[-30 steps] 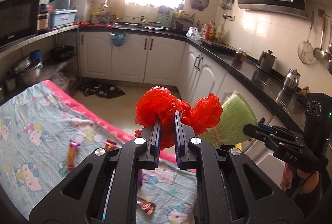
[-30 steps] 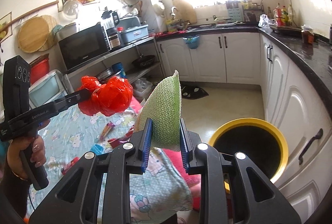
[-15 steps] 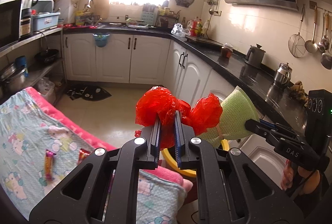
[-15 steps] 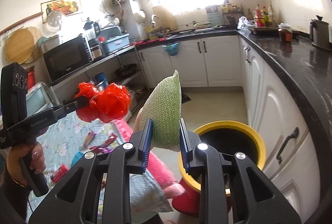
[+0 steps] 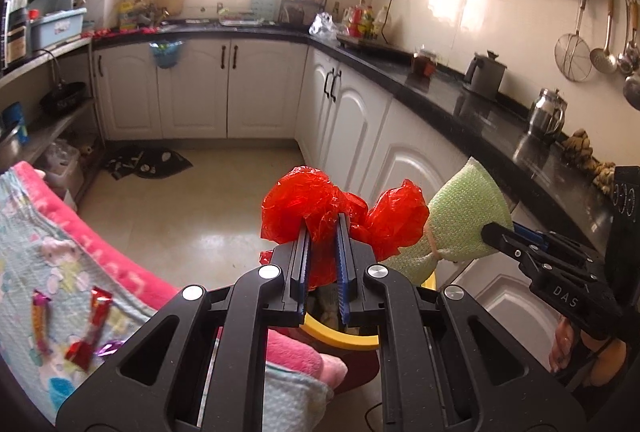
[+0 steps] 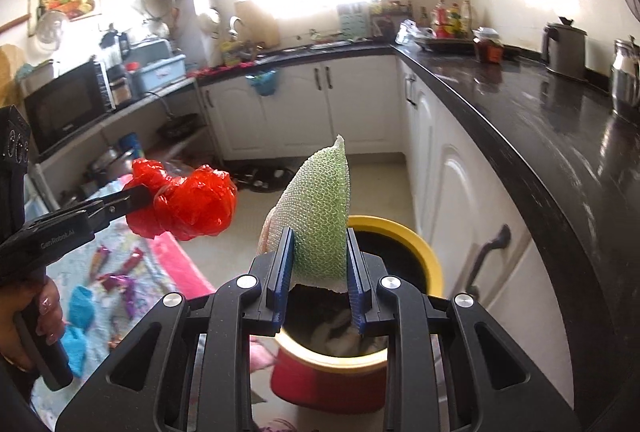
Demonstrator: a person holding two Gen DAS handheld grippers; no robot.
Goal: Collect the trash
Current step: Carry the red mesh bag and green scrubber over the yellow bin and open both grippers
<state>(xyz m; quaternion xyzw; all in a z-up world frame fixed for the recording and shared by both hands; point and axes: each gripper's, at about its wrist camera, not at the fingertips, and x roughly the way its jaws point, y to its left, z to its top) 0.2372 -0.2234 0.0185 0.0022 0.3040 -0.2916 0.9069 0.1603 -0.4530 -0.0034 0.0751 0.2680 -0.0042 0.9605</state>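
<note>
Bin (image 6: 394, 228) interior only in right view; jaws pinching red bag (image 5: 320, 204), green mesh (image 6: 320, 232).

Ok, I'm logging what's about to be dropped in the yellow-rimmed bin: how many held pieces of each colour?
Red: 1, the crumpled plastic bag in the left gripper.
Green: 1, the foam net in the right gripper.
Total: 2.
</note>
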